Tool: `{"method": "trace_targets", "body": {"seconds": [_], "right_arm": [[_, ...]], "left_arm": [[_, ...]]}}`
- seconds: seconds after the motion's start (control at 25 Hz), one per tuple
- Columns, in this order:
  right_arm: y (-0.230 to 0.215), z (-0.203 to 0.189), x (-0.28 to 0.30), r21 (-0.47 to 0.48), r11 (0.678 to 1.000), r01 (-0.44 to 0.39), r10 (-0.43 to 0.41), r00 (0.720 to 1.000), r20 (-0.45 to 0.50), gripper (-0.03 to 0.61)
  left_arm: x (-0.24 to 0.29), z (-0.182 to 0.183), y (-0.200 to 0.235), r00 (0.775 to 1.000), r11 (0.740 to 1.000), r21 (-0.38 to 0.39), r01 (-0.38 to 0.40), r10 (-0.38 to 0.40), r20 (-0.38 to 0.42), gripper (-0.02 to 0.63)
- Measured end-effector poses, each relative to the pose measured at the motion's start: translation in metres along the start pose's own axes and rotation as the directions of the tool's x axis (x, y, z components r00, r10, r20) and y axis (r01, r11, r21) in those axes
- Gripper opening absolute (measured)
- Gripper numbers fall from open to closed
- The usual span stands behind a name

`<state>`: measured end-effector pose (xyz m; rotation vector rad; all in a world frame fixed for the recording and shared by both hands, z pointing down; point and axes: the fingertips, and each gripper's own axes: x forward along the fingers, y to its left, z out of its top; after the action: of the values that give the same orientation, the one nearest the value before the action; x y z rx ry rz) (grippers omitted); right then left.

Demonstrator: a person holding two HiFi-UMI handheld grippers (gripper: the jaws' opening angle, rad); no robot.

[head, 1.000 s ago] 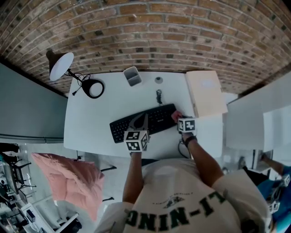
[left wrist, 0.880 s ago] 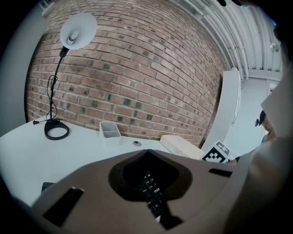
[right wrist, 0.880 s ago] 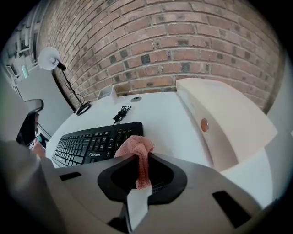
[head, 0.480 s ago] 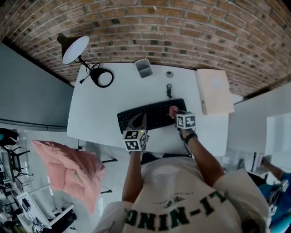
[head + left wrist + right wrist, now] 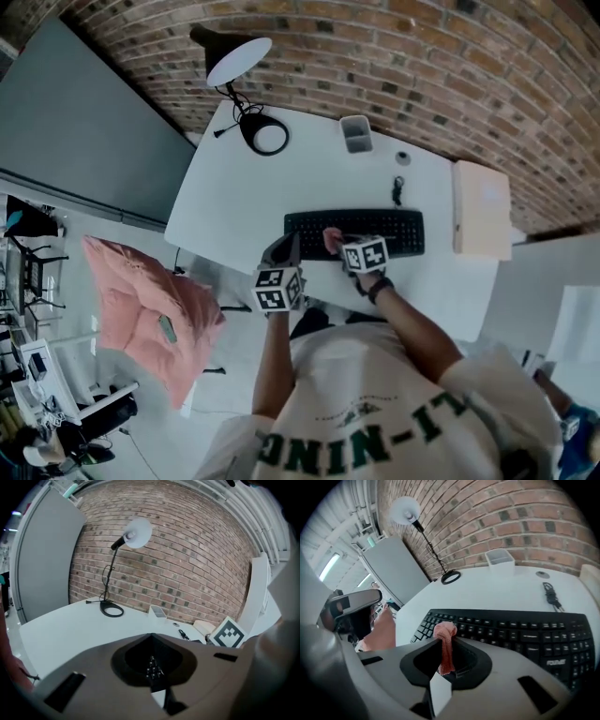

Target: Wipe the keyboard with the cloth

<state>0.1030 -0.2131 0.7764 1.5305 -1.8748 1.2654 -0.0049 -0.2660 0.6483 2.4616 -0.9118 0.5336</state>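
Observation:
A black keyboard [image 5: 375,231] lies on the white table [image 5: 234,202]. My right gripper [image 5: 337,244] is shut on a pink cloth [image 5: 331,240], which rests on the keys left of the keyboard's middle. In the right gripper view the cloth [image 5: 444,641] sticks up from between the closed jaws of my right gripper [image 5: 443,637], just over the keyboard's [image 5: 520,632] left keys. My left gripper [image 5: 285,249] is by the keyboard's front left corner at the table's front edge. In the left gripper view my left gripper [image 5: 151,635] is shut with nothing in it.
At the table's back stand a desk lamp [image 5: 239,56] with a ring base [image 5: 264,134], a grey cup [image 5: 356,133], a small round object [image 5: 403,157] and a cable bundle [image 5: 397,190]. A beige box [image 5: 482,208] lies on the right end. A pink cushion [image 5: 141,319] is left of the table.
My right gripper has drawn the cloth leftward along the keyboard, from its right end to left of its middle. The left gripper stays by the front left corner. The head camera has swung.

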Motion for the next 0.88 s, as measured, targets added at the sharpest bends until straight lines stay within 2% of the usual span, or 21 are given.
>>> {"method": "trace_targets", "body": {"seconds": [0.24,0.48,0.6,0.76,0.88], "right_arm": [[0.067,0.003,0.041,-0.077,0.99,-0.121,0.117,0.991,-0.063,0.034],[0.11,-0.001,0.064,-0.139,0.973,-0.185,0.167,0.978,-0.128,0.034],[0.125,-0.007,0.074,-0.14,0.965,-0.22,0.198,0.968,-0.153,0.034],[0.129,-0.014,0.084,-0.146,0.969,-0.202,0.175,0.969,-0.175,0.034],[0.128,-0.012,0.087,-0.171,0.968,-0.181,0.156,0.976,-0.154,0.034]], "left_arm": [[-0.031,-0.007,0.045,0.995,0.993,-0.059,-0.1,0.101,0.013,-0.006],[-0.057,-0.019,0.072,0.986,0.981,-0.103,-0.162,0.165,0.025,-0.006],[-0.067,-0.024,0.083,0.981,0.975,-0.121,-0.185,0.19,0.027,-0.005],[-0.075,-0.028,0.088,0.978,0.97,-0.134,-0.2,0.206,0.025,-0.006],[-0.077,-0.03,0.088,0.978,0.97,-0.139,-0.202,0.207,0.024,-0.006]]}}
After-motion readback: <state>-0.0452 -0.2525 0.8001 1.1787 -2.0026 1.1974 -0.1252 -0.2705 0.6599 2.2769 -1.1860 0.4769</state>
